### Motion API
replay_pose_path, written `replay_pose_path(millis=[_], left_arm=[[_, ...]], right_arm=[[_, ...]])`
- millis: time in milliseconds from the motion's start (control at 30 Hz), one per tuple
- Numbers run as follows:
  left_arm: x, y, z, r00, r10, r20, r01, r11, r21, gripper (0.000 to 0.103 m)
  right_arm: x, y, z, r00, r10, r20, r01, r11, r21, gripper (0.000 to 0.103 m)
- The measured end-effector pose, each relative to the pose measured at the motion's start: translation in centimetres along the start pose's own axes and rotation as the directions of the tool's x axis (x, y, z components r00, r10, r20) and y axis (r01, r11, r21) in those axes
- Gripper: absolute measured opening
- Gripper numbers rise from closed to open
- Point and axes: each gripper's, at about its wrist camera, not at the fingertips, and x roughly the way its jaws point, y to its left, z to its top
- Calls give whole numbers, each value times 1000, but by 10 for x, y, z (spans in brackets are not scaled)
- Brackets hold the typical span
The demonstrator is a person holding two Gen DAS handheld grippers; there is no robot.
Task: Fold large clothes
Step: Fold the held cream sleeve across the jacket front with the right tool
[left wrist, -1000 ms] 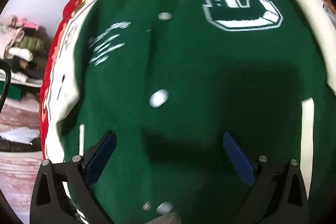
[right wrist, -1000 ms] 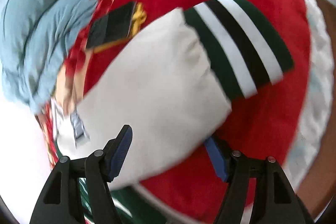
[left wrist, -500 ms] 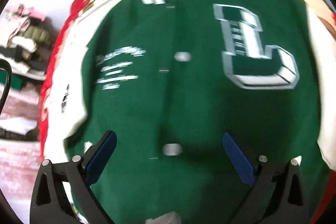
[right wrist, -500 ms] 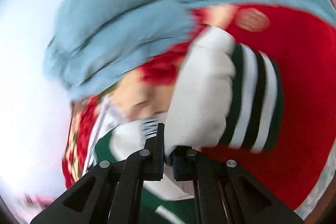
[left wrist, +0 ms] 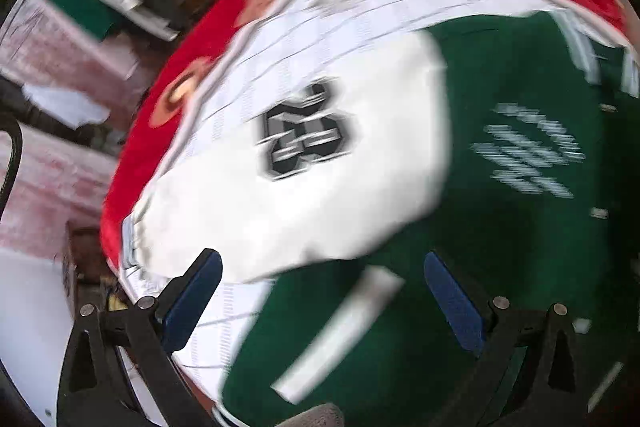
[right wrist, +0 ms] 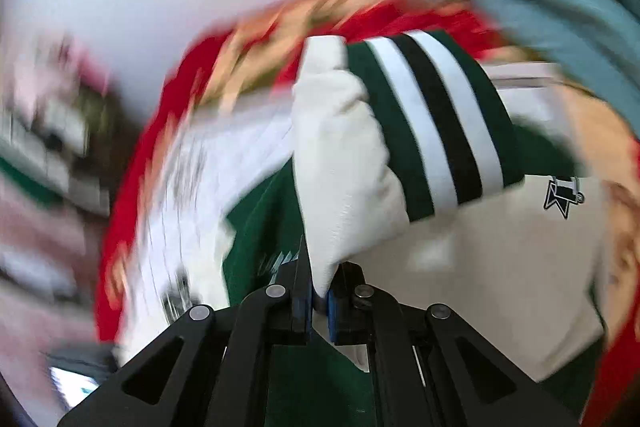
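Right wrist: right gripper (right wrist: pixel 318 291) jaws clenched on white sleeve (right wrist: pixel 340 163) — left gripper (left wrist: pixel 320 303) jaws released.

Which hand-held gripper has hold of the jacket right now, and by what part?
The right hand-held gripper is shut on the jacket's white sleeve, pinching it below the striped cuff. The left hand-held gripper is open over the green body, holding nothing.

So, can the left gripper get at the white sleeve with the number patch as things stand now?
Probably yes: the left gripper is open, the white sleeve lies just ahead on the green jacket, and nothing covers it.
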Motion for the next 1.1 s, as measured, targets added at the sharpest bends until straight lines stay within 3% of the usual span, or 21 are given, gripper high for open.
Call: replay_pose_path(millis=[67,133,200,267,300,433,500,600,667,800,833,933,967,1033,1100], left_arm=[[25,22,-5,999,36,-36,-37,999,-16,103],[43,42,-13,997,46,-69,-48,998,-37,103],[52,59,-20,995,40,-89,-46,997,-60,103],[54,80,-31,994,23,-108,-33,995,-92,103],[55,95,-38,992,0,-127,-16,992,-123,103],[59,130,-61,974,-71,-213,24,976,-217,103],[67,146,-71,965,-114,-237,45,960,-275,103],[90,158,-74,944,-202,-260,97,925,-366,103],[111,169,-72,917,-305,-257,153,864,-479,103],[138,189,-68,878,-428,-214,210,746,-633,102],[145,196,-67,868,-457,-196,220,706,-673,102],[166,212,-65,847,-511,-147,235,608,-758,102],[174,217,-63,844,-519,-134,234,580,-780,100],[190,225,-60,836,-536,-116,224,527,-820,95],[199,233,-54,856,-507,-103,195,501,-843,77]], right_arm=[[64,41,-20,993,-36,-113,22,993,-119,5],[122,69,-40,966,-103,-238,47,972,-231,12],[149,74,-60,944,-110,-311,29,967,-254,35],[141,74,-65,945,-43,-324,-26,978,-205,57],[131,73,-66,947,-4,-322,-56,983,-176,61],[65,34,-70,957,109,-270,-109,994,15,61],[41,12,-72,965,73,-252,-49,994,101,63],[48,-2,-68,961,76,-266,-30,985,172,64],[71,3,-63,957,106,-270,-53,980,194,66],[122,41,-48,964,151,-217,-113,978,178,66],[133,58,-48,957,171,-236,-138,979,149,66],[150,116,-56,902,217,-373,-229,973,13,66],[148,129,-61,893,229,-388,-258,966,-26,66],[135,146,-74,901,182,-393,-245,963,-116,66],[123,143,-82,900,180,-397,-241,964,-111,66]])
